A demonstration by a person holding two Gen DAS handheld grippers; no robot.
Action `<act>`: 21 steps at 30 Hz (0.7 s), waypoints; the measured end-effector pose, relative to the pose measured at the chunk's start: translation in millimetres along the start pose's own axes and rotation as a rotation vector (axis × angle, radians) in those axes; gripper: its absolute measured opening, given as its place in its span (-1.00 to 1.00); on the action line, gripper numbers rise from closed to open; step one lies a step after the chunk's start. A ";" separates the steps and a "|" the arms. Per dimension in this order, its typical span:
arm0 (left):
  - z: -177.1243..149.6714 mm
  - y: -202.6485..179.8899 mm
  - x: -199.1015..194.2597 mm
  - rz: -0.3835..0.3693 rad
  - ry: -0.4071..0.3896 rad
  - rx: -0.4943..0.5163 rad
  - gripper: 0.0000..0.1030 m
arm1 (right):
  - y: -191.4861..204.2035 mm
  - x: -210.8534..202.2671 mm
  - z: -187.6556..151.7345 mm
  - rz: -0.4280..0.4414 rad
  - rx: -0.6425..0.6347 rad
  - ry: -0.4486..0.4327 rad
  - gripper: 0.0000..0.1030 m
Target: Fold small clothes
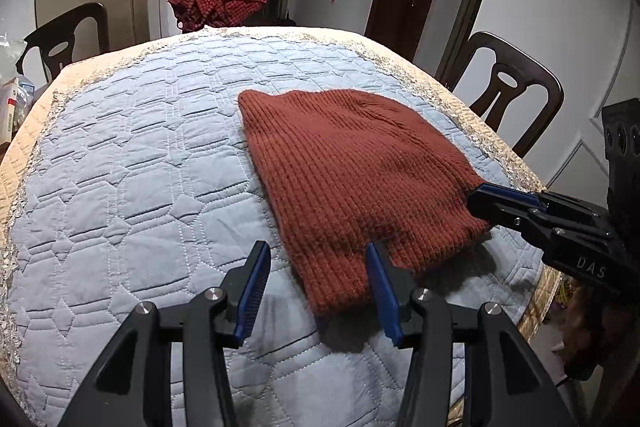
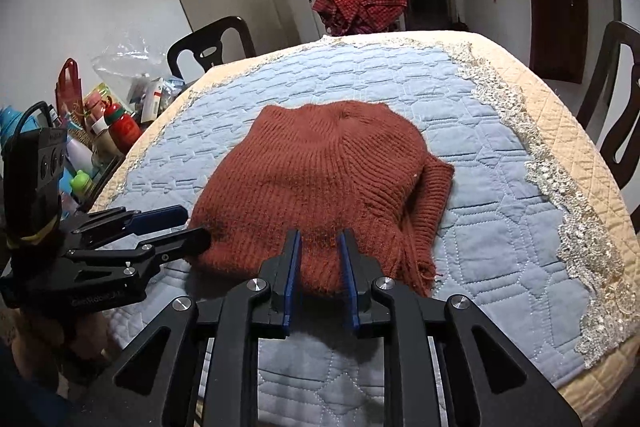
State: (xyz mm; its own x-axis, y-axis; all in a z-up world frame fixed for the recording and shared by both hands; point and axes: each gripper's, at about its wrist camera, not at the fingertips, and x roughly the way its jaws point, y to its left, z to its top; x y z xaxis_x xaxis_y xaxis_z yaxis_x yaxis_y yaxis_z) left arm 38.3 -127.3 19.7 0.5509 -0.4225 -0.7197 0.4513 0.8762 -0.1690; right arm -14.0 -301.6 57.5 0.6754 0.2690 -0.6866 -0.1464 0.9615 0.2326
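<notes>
sweater [image 2: 320, 175]: lay flat on surface [image 2: 480, 155], ready for folding | left gripper [image 1: 316, 279]: jaws wide, straddling near hem corner | right gripper [image 2: 320, 259]: jaws narrow around hem edge, grip unclear

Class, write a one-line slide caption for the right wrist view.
Right gripper straddles the near edge of a rust knitted garment on a blue quilted table cover; left gripper open alongside.

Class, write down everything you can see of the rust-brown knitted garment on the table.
The garment is rust-brown ribbed knit, woolly and slightly fuzzy. It lies flat, already folded, on the blue quilted cover, with a ribbed piece sticking out on one side and a frayed, thready near corner. The right gripper straddles its near edge, jaws narrowly apart. The left gripper stands open at its near corner.
</notes>
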 end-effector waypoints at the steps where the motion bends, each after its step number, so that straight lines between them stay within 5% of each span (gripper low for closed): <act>1: 0.7 1.2 -1.0 0.002 -0.003 -0.002 0.02 | -0.4 -0.3 0.9 0.000 0.002 -0.001 -0.62; 7: 10.8 19.2 3.5 -0.042 -0.011 -0.065 0.04 | -12.1 -0.6 5.3 0.019 0.043 -0.019 -0.62; 12: 21.9 33.5 18.0 -0.104 -0.015 -0.148 0.14 | -40.8 6.0 9.7 0.030 0.174 -0.049 -0.01; 21: 30.3 46.6 51.9 -0.224 0.034 -0.241 0.29 | -81.4 34.6 13.4 0.126 0.347 0.014 0.00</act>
State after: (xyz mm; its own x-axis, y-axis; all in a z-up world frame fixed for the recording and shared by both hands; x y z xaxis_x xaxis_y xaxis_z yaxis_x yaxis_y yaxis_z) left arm 109.2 -115.4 -5.2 0.4309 -0.6063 -0.6684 0.3768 0.7939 -0.4772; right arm 30.9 -371.4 24.0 0.6578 0.3871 -0.6462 0.0276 0.8449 0.5342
